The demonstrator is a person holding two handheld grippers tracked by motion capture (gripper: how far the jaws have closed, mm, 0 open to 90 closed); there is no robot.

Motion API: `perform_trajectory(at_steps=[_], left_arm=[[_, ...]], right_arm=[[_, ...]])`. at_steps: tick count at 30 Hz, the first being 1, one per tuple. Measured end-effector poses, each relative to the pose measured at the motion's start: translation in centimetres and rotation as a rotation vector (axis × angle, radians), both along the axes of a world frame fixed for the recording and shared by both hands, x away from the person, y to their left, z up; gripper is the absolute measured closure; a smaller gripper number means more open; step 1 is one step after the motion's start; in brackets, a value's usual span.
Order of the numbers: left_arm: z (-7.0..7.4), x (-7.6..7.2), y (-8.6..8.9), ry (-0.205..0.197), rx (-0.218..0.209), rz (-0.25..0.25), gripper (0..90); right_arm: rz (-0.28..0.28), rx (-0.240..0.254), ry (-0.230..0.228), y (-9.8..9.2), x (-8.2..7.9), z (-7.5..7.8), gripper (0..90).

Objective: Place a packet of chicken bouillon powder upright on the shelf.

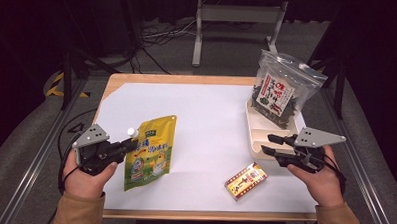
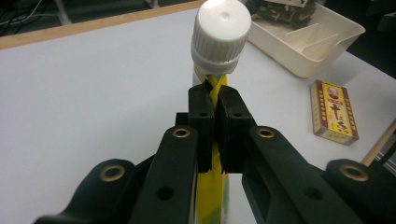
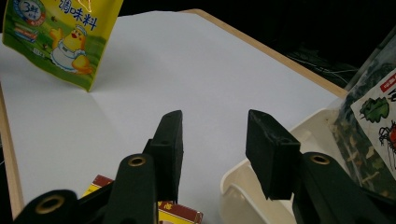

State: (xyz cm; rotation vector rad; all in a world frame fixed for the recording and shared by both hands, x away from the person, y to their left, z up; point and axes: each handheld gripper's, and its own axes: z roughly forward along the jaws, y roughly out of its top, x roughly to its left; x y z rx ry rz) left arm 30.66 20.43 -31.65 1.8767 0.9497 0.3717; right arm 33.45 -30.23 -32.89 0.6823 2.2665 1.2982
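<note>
My left gripper (image 1: 129, 145) is clenched on the yellow spouted pouch (image 1: 150, 151), pinching the thin seam just under its white screw cap (image 2: 220, 31). In the high view the pouch hangs at about eight o'clock on the white table (image 1: 206, 112), its lower edge seemingly just off the surface, though I cannot tell for sure. My right gripper (image 1: 269, 144) sits at about four o'clock with its jaws apart and nothing between them, right at the near end of the cream tray (image 1: 258, 144).

I judge the step in hand to be carrying the pouch toward that tray. To do it well I should keep the pinch firm on the seam, since the film is slick and the filled body will swing below the cap. Moving slowly and level would stop it twisting out. If the bag sags, my right jaws are free to steady its bottom corner.

At two o'clock the far end of the tray is taken by a clear bag of dried greens (image 1: 282, 87) standing upright; what stays free is the near compartment. A small red and yellow box (image 1: 245, 180) lies at five o'clock, just beside the tray's near corner, under the straight path across. I would lift over it, and my right gripper should pull back from the tray rim first.
</note>
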Motion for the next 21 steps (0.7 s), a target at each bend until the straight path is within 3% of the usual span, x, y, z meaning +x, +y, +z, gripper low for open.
perform_trajectory(at_steps=[4,10,15,21], left_arm=[[0.4,0.0,-0.4,-0.027,0.009,-0.035,85.7],[0.9,0.2,-0.9,-0.038,-0.024,-0.092,85.7],[1.5,0.6,-1.8,-0.061,-0.040,-0.148,85.8],[1.4,1.7,-2.8,-0.068,-0.100,-0.243,85.8]], right_arm=[[0.011,0.003,-0.002,0.4,-0.1,0.1,56.6],[0.039,-0.005,-0.008,1.3,0.0,0.3,51.9],[0.067,0.019,0.016,2.2,0.0,0.3,48.5],[0.093,0.036,0.023,3.1,0.2,0.7,47.7]])
